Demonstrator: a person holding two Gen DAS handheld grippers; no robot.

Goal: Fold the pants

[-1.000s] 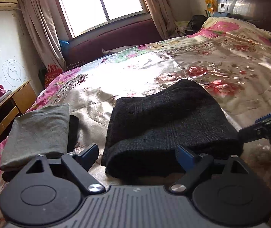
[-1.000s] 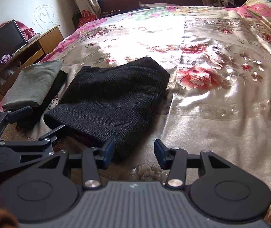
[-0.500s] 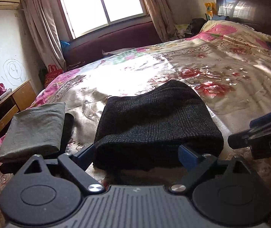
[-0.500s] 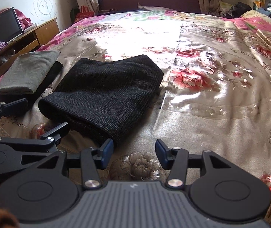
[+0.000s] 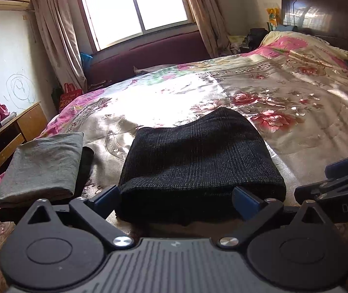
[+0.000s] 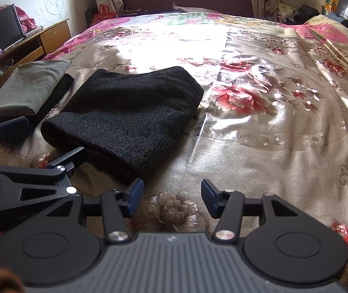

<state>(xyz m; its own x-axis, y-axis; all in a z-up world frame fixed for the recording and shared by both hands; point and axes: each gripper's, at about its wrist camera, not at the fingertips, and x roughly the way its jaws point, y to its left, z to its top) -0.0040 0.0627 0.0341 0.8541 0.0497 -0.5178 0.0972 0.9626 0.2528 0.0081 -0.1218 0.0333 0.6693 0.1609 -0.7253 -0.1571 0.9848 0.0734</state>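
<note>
Your left gripper [image 5: 176,201] is wide apart, just before the near edge of the folded black pants [image 5: 198,156] on the bed [image 5: 295,102]. Your right gripper [image 6: 172,195] is also apart and holds nothing, over the bedcover beside the near right corner of the pants. A folded grey cloth [image 5: 42,163] lies left of them.

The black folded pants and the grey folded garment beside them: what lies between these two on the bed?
In both wrist views, a strip of floral bedspread separates the black pants from the grey garment, which rests on a darker folded piece.
</note>
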